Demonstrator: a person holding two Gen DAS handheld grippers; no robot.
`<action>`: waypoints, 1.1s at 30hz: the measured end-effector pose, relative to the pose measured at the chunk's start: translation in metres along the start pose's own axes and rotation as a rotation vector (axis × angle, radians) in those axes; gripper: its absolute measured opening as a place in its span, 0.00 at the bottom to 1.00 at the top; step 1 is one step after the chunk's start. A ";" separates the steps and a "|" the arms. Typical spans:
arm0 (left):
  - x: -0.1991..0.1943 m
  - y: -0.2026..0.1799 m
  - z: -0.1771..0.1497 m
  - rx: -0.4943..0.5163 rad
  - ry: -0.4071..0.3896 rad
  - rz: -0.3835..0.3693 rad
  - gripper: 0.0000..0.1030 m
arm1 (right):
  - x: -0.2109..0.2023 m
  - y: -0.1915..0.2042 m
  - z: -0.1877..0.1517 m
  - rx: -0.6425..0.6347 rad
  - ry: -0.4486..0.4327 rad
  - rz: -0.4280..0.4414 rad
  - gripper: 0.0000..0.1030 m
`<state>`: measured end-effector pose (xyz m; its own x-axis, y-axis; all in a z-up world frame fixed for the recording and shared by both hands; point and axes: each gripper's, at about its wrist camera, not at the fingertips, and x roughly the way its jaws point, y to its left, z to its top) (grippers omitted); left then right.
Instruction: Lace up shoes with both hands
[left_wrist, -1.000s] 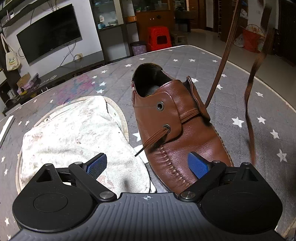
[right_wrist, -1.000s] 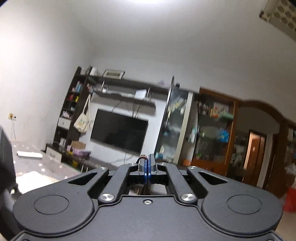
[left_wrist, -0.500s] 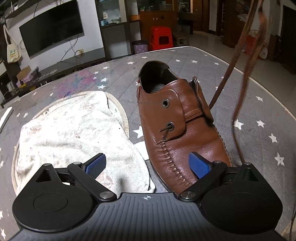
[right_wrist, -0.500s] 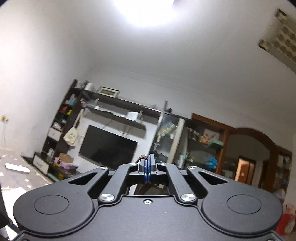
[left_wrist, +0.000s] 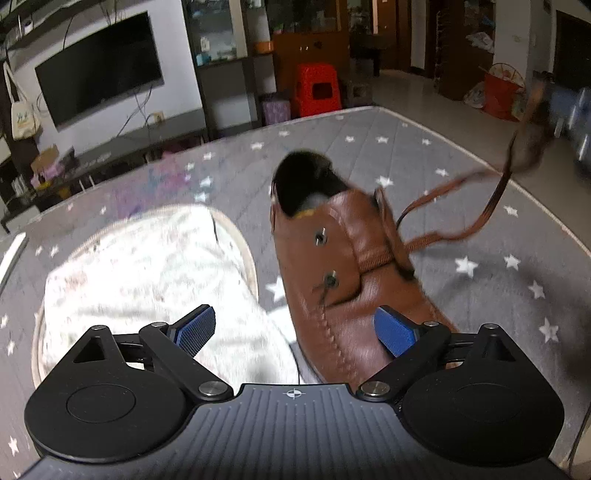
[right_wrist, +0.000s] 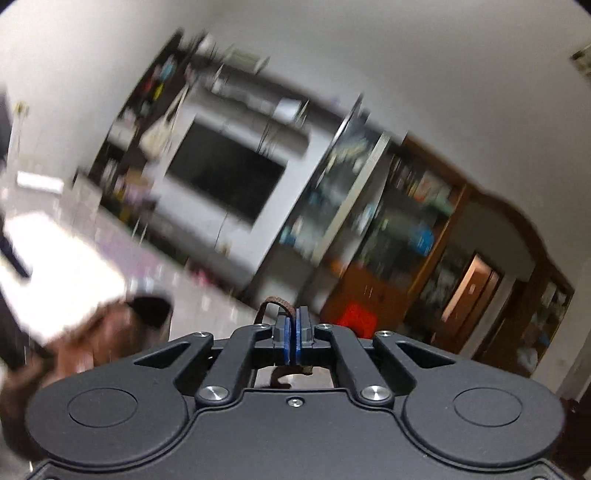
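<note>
Brown leather shoe (left_wrist: 354, 280): sitting on the grey star-print mattress (left_wrist: 461, 206), toe toward the camera, opening facing away. Two metal eyelets are showing on its near flap; only a thin dark strand is hanging at the lower one.

Brown lace (left_wrist: 443, 236): coming out from under the shoe's far flap and trailing to the right above the mattress, with one strand curving upward toward the right edge of the left view, where it is blurring into a dark shape that cannot be made out.

White towel (left_wrist: 147, 273): lying on the mattress just beside the shoe, on its left.

Left tongs (left_wrist: 295, 328): standing wide apart and gripping nothing, one blue pad over the towel, the other over the shoe's toe.

Right tongs (right_wrist: 293, 341): pressing together on a loop of the lace (right_wrist: 279, 301), which is arching out above the blue pads. This view is heavily blurred and tilted; the shoe (right_wrist: 122, 325) is appearing low at the left as a brown smear.

Background: a dark television (left_wrist: 99, 88) and a red stool (left_wrist: 317, 88) are standing beyond the mattress.
</note>
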<state>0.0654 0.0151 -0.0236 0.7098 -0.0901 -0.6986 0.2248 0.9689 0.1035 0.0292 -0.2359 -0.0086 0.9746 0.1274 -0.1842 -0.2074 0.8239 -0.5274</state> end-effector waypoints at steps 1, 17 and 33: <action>-0.001 0.000 0.003 0.002 -0.007 0.000 0.89 | 0.004 0.005 -0.005 -0.017 0.040 0.023 0.08; 0.002 0.003 0.034 -0.016 -0.023 -0.010 0.68 | 0.006 0.052 -0.009 -0.149 0.167 0.321 0.37; -0.003 0.012 0.039 -0.020 -0.013 -0.055 0.41 | 0.042 0.102 0.012 -0.275 0.061 0.408 0.02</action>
<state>0.0916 0.0180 0.0075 0.7054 -0.1460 -0.6936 0.2501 0.9669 0.0509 0.0502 -0.1399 -0.0600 0.8042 0.3702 -0.4649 -0.5937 0.5365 -0.5997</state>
